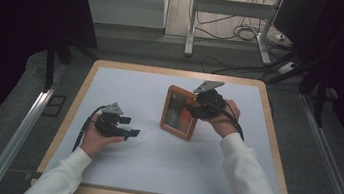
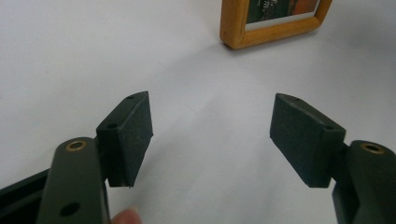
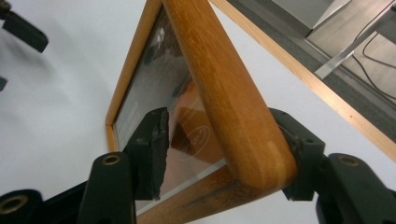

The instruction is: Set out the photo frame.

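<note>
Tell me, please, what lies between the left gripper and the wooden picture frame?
Nothing: in the left gripper view, bare white tabletop runs from the left gripper to the wooden picture frame.

Place: looked like a lab or test room, not a home
Table: a plain white-topped table [image 1: 124, 96] with a wood rim, ringed by dark curtains [image 1: 12, 30]
Floor: grey carpet [image 1: 131, 46], loose cables [image 1: 241, 33], a metal stand [image 1: 193, 19]

Wood-edged white table [image 1: 98, 178], grey carpet floor [image 1: 131, 49], metal desk legs [image 1: 192, 24], tangled cables [image 1: 241, 33], dark curtains [image 1: 12, 30]
</note>
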